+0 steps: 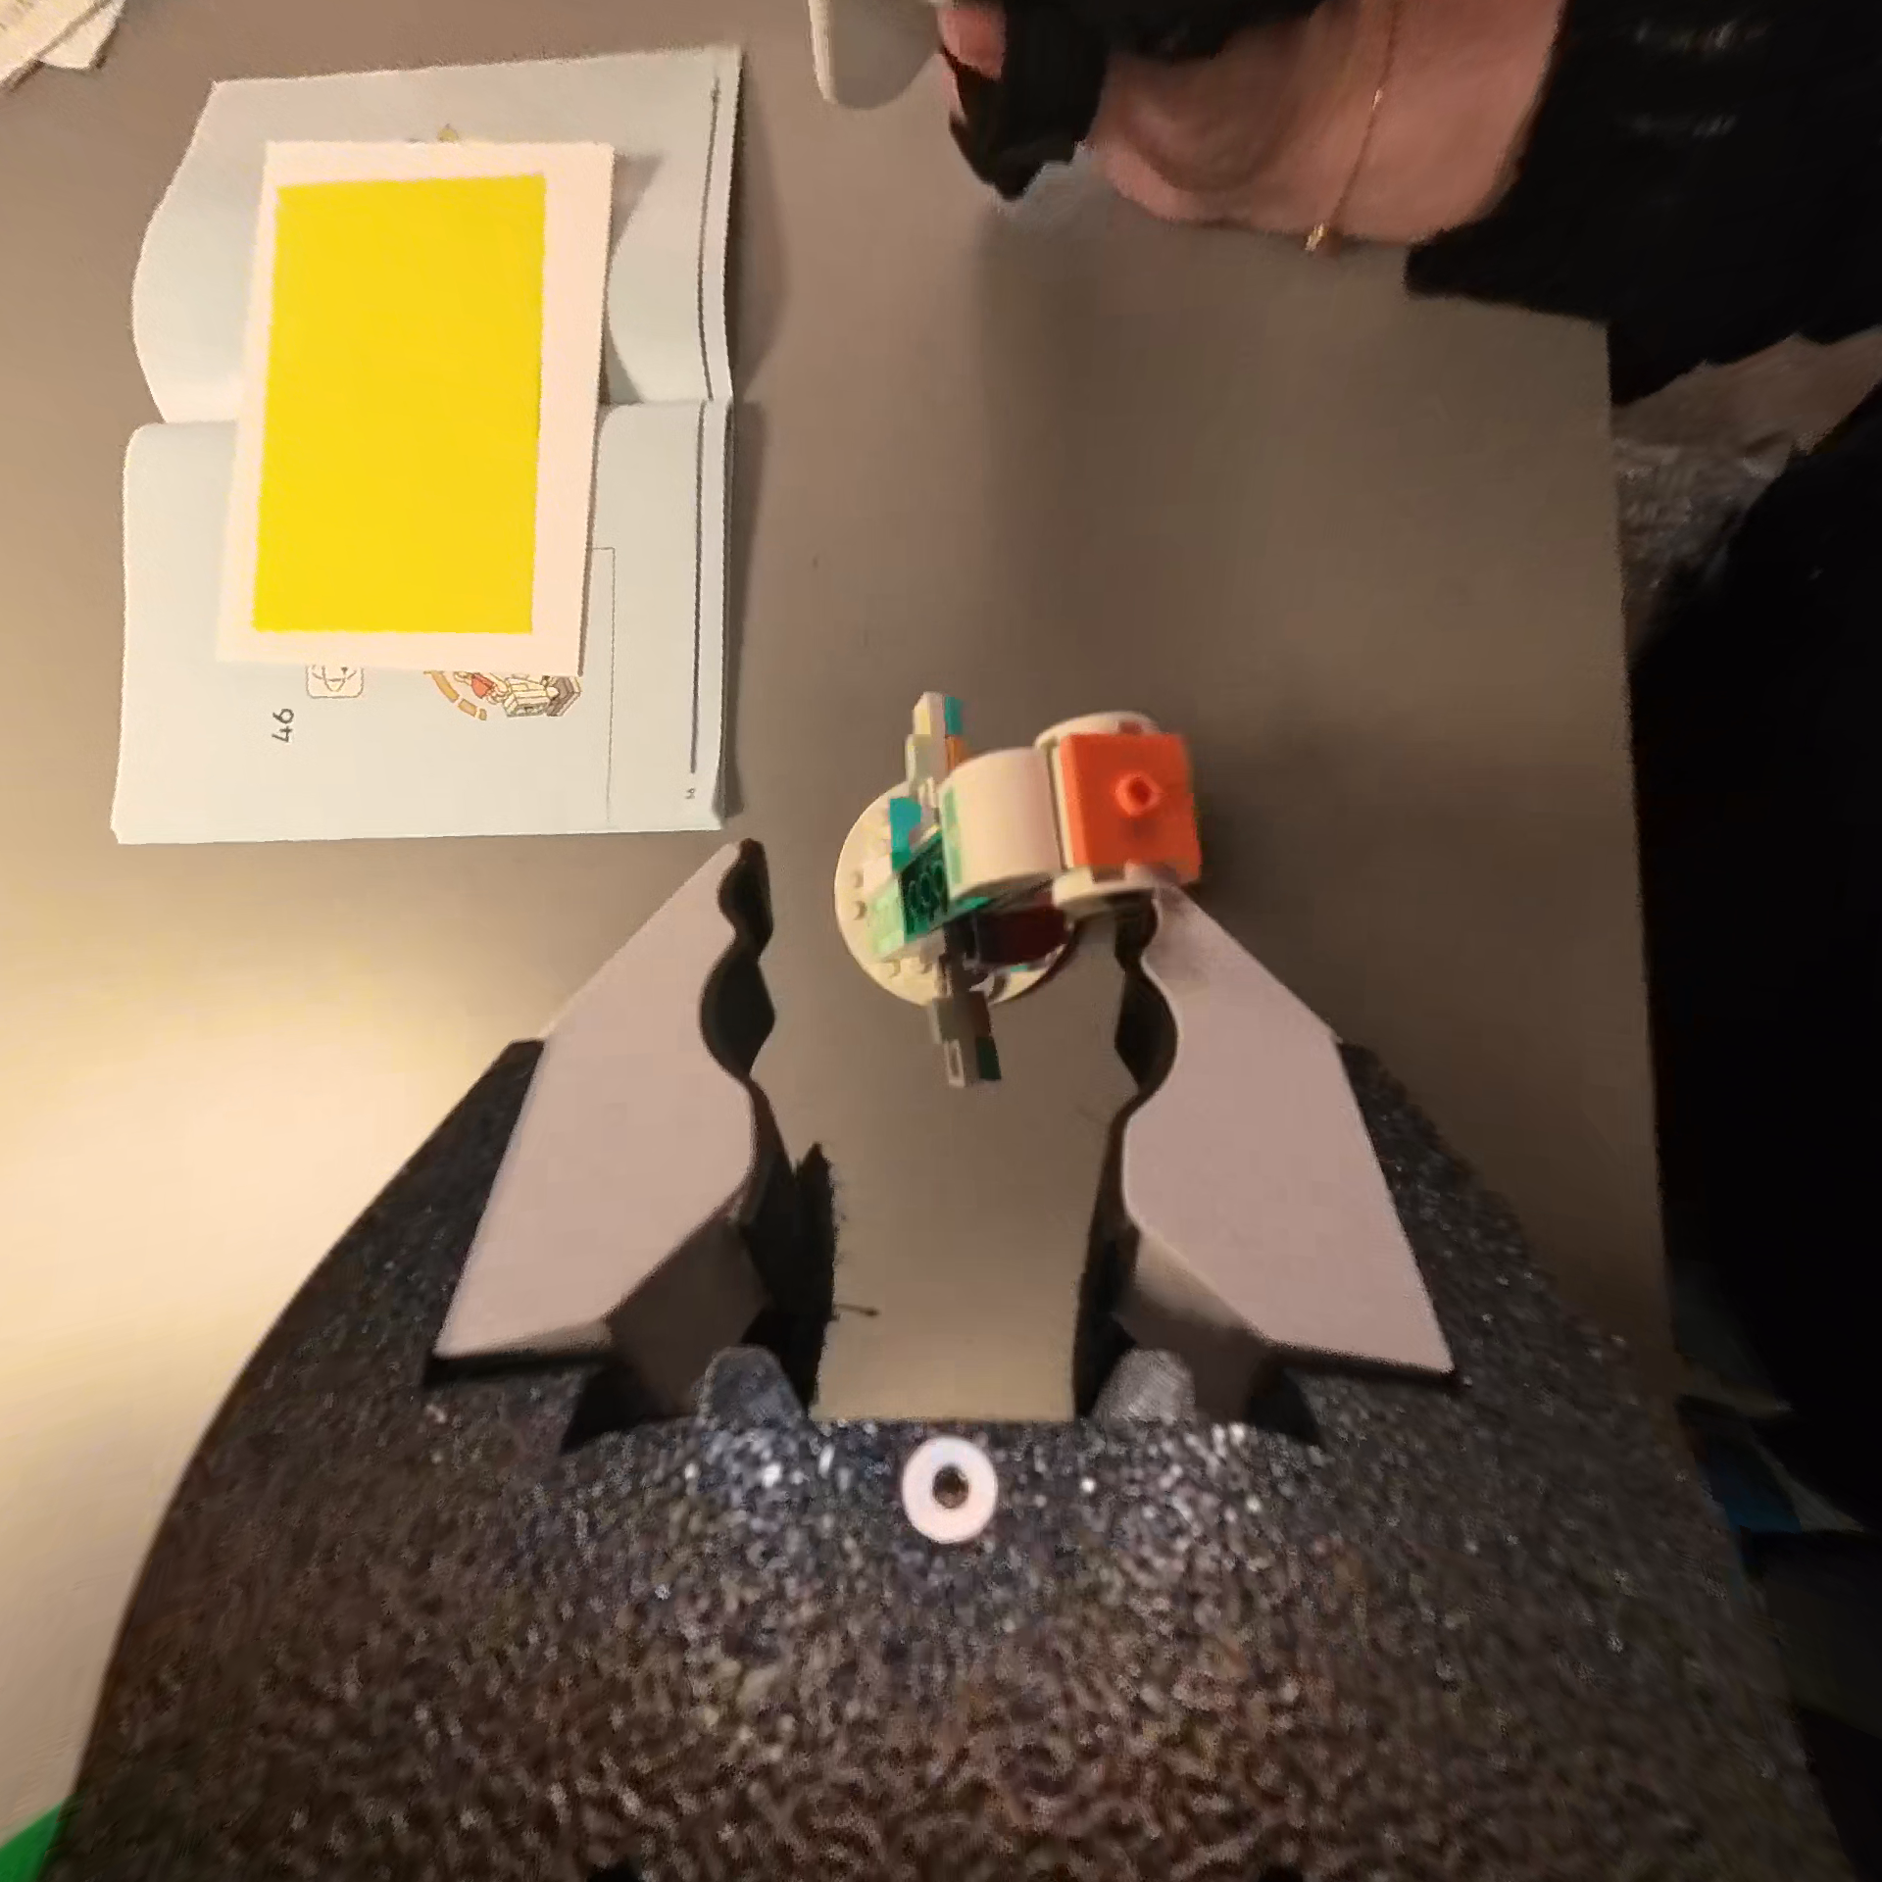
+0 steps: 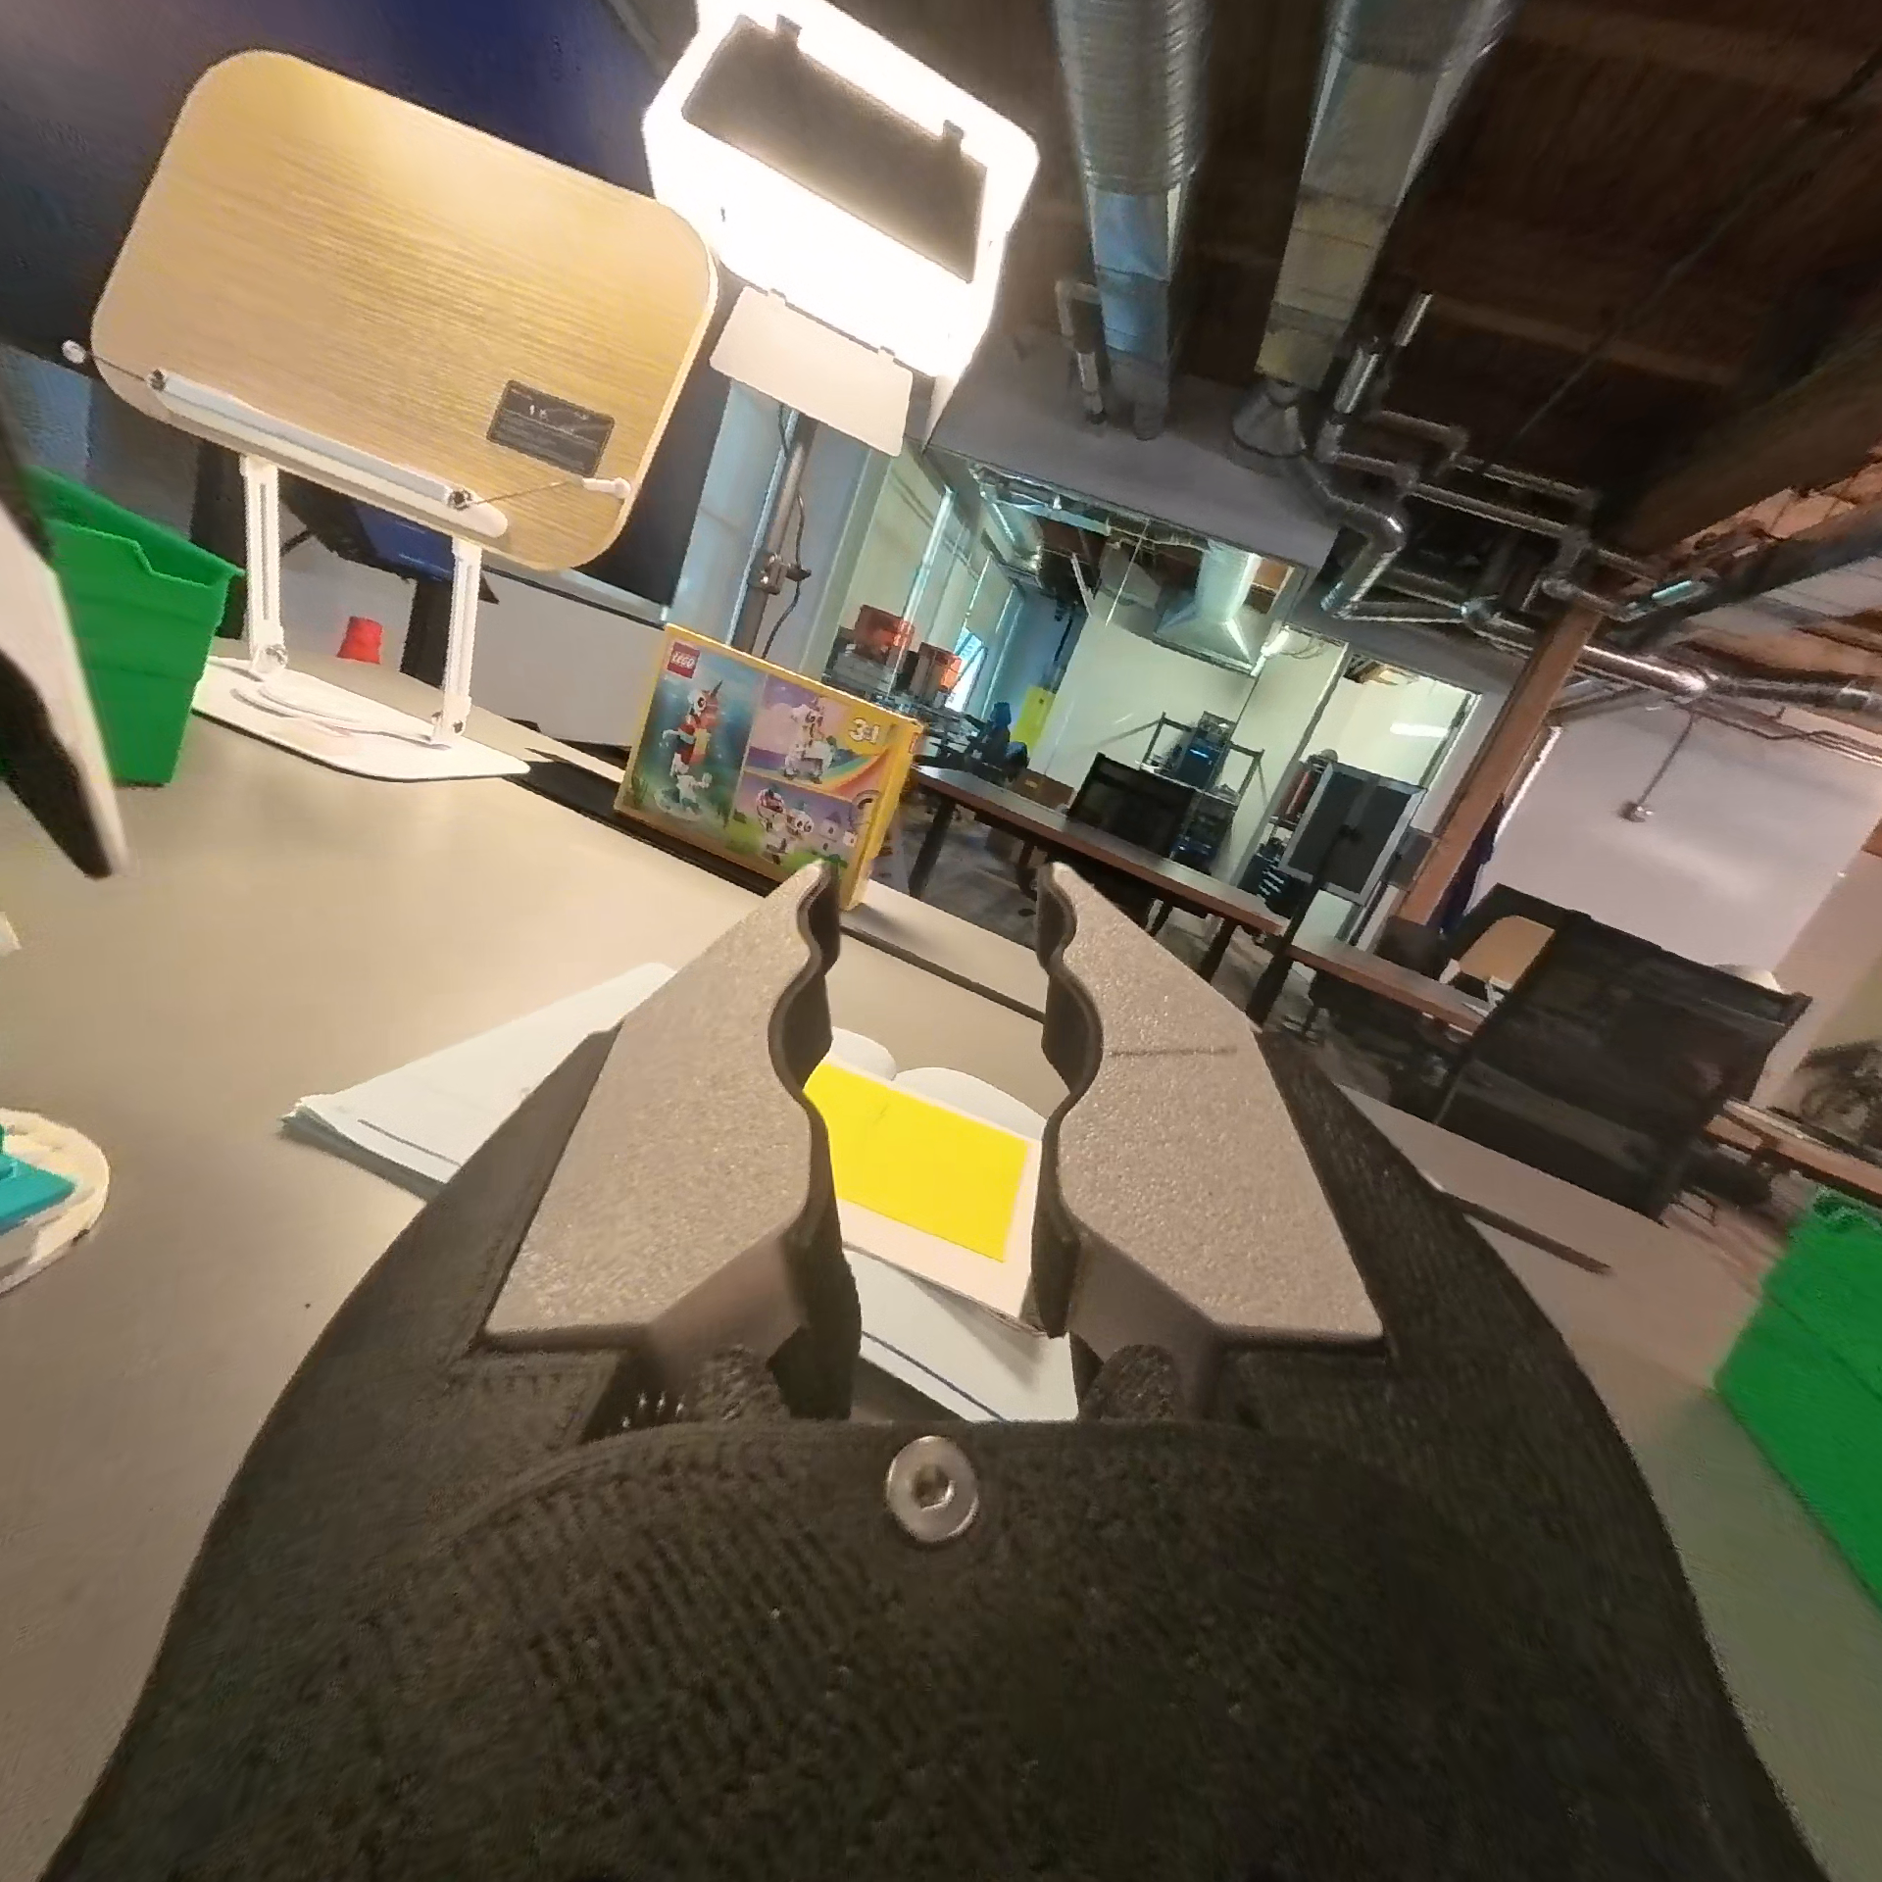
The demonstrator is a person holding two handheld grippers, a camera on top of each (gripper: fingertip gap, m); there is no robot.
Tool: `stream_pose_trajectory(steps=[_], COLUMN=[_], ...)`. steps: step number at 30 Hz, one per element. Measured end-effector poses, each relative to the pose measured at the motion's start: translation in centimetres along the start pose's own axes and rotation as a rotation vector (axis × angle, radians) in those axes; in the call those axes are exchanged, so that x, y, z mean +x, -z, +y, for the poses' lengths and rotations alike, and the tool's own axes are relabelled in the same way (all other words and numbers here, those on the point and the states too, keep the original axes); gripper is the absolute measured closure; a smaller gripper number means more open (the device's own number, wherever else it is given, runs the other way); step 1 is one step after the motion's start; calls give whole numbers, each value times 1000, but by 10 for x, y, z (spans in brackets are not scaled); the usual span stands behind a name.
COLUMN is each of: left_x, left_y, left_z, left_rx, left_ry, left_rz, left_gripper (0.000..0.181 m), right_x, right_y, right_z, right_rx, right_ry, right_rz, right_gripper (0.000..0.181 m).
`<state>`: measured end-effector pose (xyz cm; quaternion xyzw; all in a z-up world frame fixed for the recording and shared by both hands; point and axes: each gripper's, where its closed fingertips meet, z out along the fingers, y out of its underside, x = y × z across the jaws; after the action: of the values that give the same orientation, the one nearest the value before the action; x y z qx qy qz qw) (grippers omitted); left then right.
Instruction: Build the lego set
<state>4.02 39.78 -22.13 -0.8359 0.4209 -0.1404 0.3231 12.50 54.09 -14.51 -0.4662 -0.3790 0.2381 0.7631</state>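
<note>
Two grippers, both spread, neither pinching anything. Left gripper (image 1: pixel 942 906) hangs over the grey table (image 1: pixel 1273 611), looking down, with the lego model (image 1: pixel 1008 866) between and just past its fingertips. Model is a small build on a round white base, with an orange block on one side, teal bits and a thin stalk sticking out toward the camera. It appears to lean against or touch the right-hand finger tip; cannot tell if it sits flat on the table or is tipped.

Risks: closing now would likely catch the model off-centre, near the orange block, and could twist it or pop loose pieces off. The protruding stalk looks fragile, and a finger nudging it may snap it free. The model is blurred, so the exact contact is unclear.

Right gripper (image 2: pixel 932 896) is tilted up, nearly level with the tabletop, aimed across the open instruction booklet (image 2: pixel 428 1130) with the yellow card (image 2: pixel 917 1171) lying on it, toward the lego box (image 2: pixel 764 784) standing further back. It is well apart from the model. In the left wrist view, a hand (image 1: pixel 1273 112) in a dark sleeve grips the right tool at the top edge.
</note>
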Motion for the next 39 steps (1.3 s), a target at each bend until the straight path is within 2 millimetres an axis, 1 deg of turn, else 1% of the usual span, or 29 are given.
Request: stream_pose_trajectory(steps=[1, 3, 7, 9, 11, 13, 15, 16, 18, 19, 20, 22, 24, 25, 26, 27, 29, 33, 34, 36, 39], left_x=[2, 5, 7, 9, 5, -13, -39, -53, -84, -96, -108, -129, -140, -143, -145, -143, -138, -140, -141, -142, -145], left_y=[2, 7, 23, 38, 59, 79, 97, 103, 109, 109, 107, 96, 84, 77, 72, 68, 69, 70, 70, 72, 74], left_z=[-3, -7, -5, -9, -21, -36, -50, -54, -55, -56, -54, -46, -35, -31, -31, -35, -38, -36, -36, -34, -31], left_rx=[40, 117, 234, 349, 522, 688, 851, 907, 986, 1030, 1054, 1048, 1038, 1024, 1002, 969, 982, 984, 987, 1001, 1016], left_ry=[32, 77, 125, 162, 189, 232, 242, 237, 235, 233, 244, 255, 232, 218, 207, 180, 124, 136, 146, 165, 202], left_rz=[7, -5, -89, -119, -147, -207, -333, -418, -597, -652, -698, -777, -855, -878, -883, -857, -872, -879, -873, -877, -866], left_gripper=[113, 108, 95, 92, 95, 92, 97, 99, 103, 108, 109, 108, 110, 111, 111, 109, 114, 114, 114, 114, 113], right_x=[3, 9, 18, 22, 25, 29, 28, 25, 10, 5, 0, -13, -24, -25, -25, -26, -32, -39, -41, -43, -45], right_y=[0, 1, 3, 4, 4, 2, 1, 0, -1, -2, -2, -1, 2, 2, 2, 0, -2, -12, -14, -21, -26], right_z=[0, 0, 0, 0, 2, 8, 13, 17, 28, 33, 40, 61, 82, 90, 94, 97, 104, 114, 115, 116, 120], right_rx=[1, 6, 8, 6, -5, -43, -79, -106, -183, -218, -256, -365, -468, -496, -509, -516, -532, -531, -528, -504, -486], right_ry=[-12, -39, -73, -75, -77, -60, -36, -23, 4, 37, 85, 181, 289, 371, 464, 551, 704, 994, 1050, 1149, 1208], right_rz=[9, 30, 63, 80, 96, 113, 105, 83, -25, -69, -107, -216, -321, -349, -372, -401, -479, -596, -615, -629, -616], right_gripper=[144, 143, 142, 142, 142, 142, 142, 142, 142, 142, 144, 144, 143, 144, 144, 144, 146, 150, 152, 149, 158])
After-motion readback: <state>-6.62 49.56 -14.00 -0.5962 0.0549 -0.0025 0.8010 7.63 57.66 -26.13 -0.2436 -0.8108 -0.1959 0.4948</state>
